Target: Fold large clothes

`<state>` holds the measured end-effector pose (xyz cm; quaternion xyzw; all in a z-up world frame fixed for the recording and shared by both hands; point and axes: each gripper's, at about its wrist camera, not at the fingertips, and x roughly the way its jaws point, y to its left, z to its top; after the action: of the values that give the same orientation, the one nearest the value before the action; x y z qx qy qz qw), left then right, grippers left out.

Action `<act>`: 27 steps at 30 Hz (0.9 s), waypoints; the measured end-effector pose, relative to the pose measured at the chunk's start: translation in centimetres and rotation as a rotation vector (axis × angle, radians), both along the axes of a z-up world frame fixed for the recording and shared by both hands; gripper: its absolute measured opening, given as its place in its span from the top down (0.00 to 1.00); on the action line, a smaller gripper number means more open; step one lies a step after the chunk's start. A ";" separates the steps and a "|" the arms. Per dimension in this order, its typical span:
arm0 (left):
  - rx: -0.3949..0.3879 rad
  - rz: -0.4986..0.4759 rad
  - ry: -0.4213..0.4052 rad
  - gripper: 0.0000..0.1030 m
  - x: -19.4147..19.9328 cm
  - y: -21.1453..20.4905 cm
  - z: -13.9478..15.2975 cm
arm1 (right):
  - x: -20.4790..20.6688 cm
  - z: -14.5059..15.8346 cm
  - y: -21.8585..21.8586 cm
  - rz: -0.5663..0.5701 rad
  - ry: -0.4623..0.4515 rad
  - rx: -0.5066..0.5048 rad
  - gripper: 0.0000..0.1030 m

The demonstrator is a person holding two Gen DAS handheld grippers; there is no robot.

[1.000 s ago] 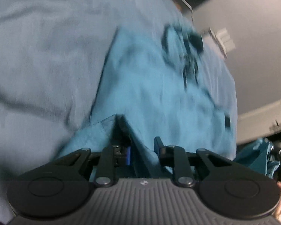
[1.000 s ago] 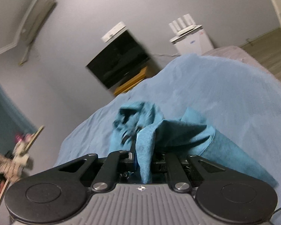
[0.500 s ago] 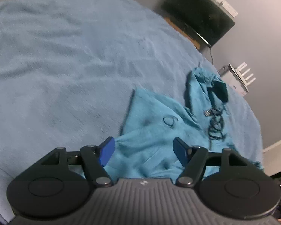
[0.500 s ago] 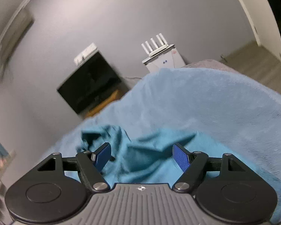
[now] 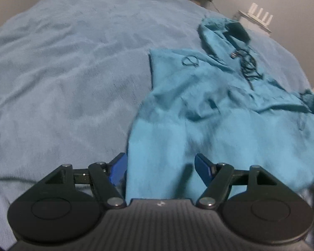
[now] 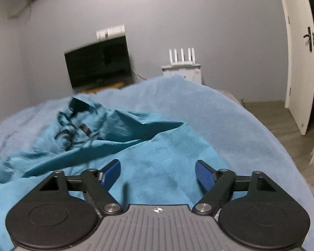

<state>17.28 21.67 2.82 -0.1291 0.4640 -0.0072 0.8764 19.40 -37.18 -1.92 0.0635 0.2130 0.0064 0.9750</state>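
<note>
A teal hooded garment (image 5: 209,108) with dark drawstrings lies spread on the light blue bed cover (image 5: 62,73). Its hood (image 5: 221,29) points toward the far wall. My left gripper (image 5: 160,167) hovers over the garment's near left edge; its jaws are opening and the blue pads press on nothing. In the right wrist view the same garment (image 6: 148,156) lies rumpled, with one fold ridged up across it. My right gripper (image 6: 158,173) is low over the near part of the cloth, jaws opening, with cloth below them but not pinched.
A dark television (image 6: 98,62) stands against the grey wall beyond the bed. Next to it a white box carries a router with antennas (image 6: 182,57). A white door (image 6: 299,52) and wooden floor (image 6: 278,115) lie to the right of the bed.
Both grippers were shut on folds of the teal garment a second ago; both have let go and opened wide. The cloth has dropped flat onto the bed, and the right gripper has sunk lower.
</note>
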 end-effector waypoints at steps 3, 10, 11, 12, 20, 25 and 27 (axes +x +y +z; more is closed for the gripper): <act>0.024 -0.021 -0.013 0.32 -1.3 0.2 0.9 | -1.8 -0.6 -0.3 -0.028 -0.031 -0.039 0.15; -0.009 0.005 -0.077 0.32 -3.4 0.6 3.8 | -4.0 -2.4 -3.9 -0.113 0.038 0.072 0.09; -0.016 0.004 -0.080 0.32 -3.8 0.5 4.0 | -4.4 -2.7 -4.2 -0.117 0.054 0.069 0.09; -0.018 0.003 -0.084 0.32 -4.2 0.4 4.2 | -4.4 -3.2 -4.1 -0.118 0.073 0.066 0.09; -0.150 -0.043 -0.017 0.19 -7.6 -2.5 1.6 | -5.9 -5.6 -4.3 -0.052 0.222 0.265 0.08; -0.189 -0.045 0.107 0.19 -7.0 -4.6 -3.1 | -5.7 -7.6 -4.2 0.020 0.200 0.406 0.08; -0.261 -0.023 0.128 0.19 -6.8 -4.5 -4.9 | -5.6 -8.2 -4.5 0.053 0.190 0.469 0.08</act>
<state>10.45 17.21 -2.11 -0.2370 0.5153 -0.0696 0.8207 13.80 -41.69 -10.14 0.2828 0.2978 0.0751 0.9087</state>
